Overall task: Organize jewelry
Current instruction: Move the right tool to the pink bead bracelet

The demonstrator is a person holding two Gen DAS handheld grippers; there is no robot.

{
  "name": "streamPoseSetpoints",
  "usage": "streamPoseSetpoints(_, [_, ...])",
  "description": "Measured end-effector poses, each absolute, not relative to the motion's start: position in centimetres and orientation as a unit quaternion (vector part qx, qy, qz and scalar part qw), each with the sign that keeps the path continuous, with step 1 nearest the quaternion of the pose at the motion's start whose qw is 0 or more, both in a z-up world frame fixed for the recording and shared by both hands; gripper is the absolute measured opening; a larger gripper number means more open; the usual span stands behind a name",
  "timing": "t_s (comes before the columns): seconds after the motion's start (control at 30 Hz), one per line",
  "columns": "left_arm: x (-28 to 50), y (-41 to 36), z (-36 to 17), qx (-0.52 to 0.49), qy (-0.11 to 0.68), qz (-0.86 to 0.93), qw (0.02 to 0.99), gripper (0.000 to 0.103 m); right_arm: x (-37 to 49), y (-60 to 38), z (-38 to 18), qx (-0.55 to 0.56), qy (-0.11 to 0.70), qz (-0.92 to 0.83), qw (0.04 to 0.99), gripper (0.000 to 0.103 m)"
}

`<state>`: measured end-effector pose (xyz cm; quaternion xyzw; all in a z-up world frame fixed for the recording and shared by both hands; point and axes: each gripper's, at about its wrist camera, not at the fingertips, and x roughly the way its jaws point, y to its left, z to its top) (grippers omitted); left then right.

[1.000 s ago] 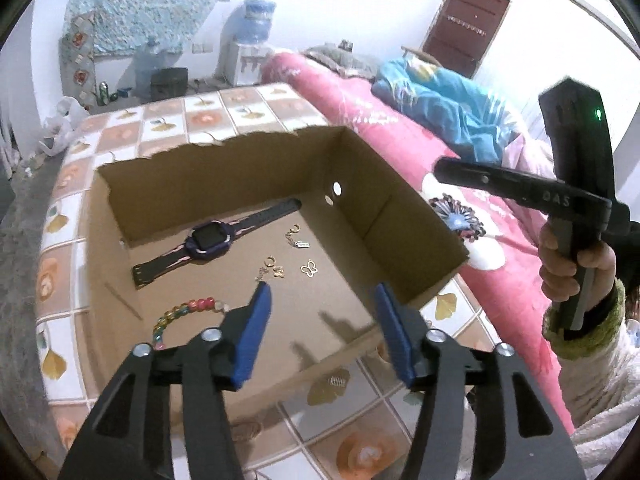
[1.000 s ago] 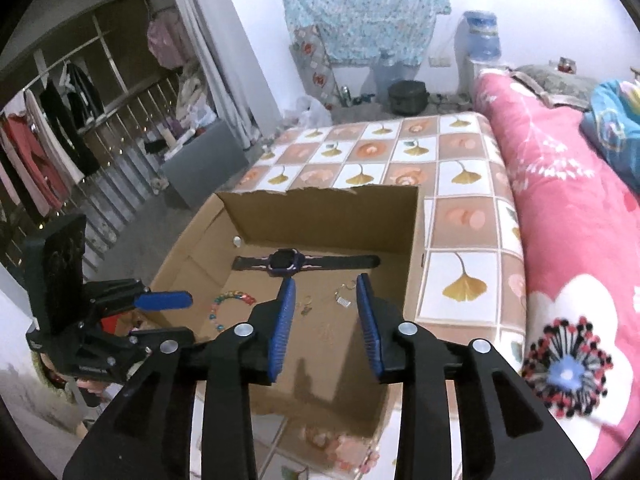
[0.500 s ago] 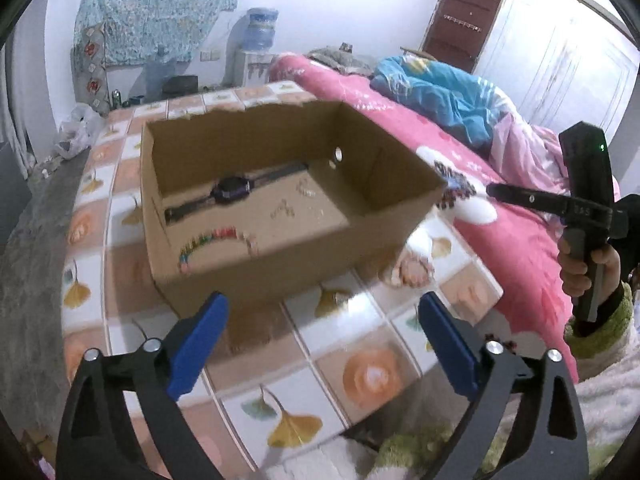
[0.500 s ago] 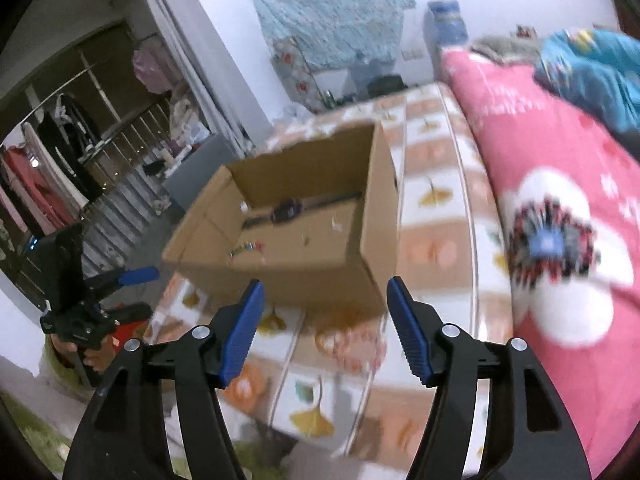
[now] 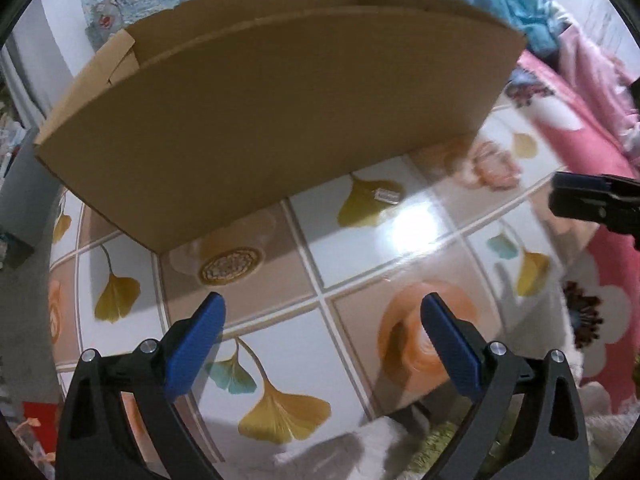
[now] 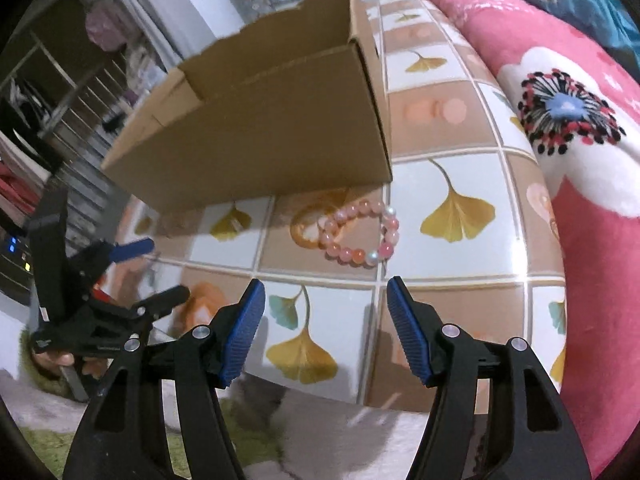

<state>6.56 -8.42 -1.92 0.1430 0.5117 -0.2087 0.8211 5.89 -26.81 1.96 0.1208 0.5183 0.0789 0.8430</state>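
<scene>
Moved: both claws dropped from over the cardboard box [image 6: 256, 128] to the table [image 6: 460, 176] front | left claw [image 5: 322, 344] apart, empty | right claw [image 6: 326, 330] apart, empty | next: I centre the right on the pink bead bracelet [image 6: 356, 236], pinch one side.

A table [image 6: 448, 120] covered with a glossy cloth of ginkgo-leaf squares carries a cardboard box [image 6: 260, 136] ahead of both grippers. Just ahead of the right gripper lies a pink bead bracelet [image 6: 356, 236]; ahead of the left, a round patterned brooch [image 5: 231, 266] by the box's foot.
</scene>
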Motion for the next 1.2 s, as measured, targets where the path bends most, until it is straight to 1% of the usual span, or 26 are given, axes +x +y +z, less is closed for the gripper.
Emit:
streamPoseSetpoints(0.17, [6.8, -9.3, -2.9, 0.15, 0.52, -0.184, 0.821, 0.096, 5.9, -26.0, 1.1, 0.097, 0.528, 0.07, 0.841, 0.061])
streamPoseSetpoints(0.53, [6.4, -10.5, -2.8, 0.16, 0.506, -0.176, 0.829, 0.097, 6.4, -25.5, 0.7, 0.095, 0.533, 0.075, 0.838, 0.061])
streamPoseSetpoints(1.2, [6.3, -11.1, -2.7, 0.16, 0.506, -0.176, 0.829, 0.097, 7.1, -24.8, 0.5, 0.095, 0.531, 0.084, 0.838, 0.061])
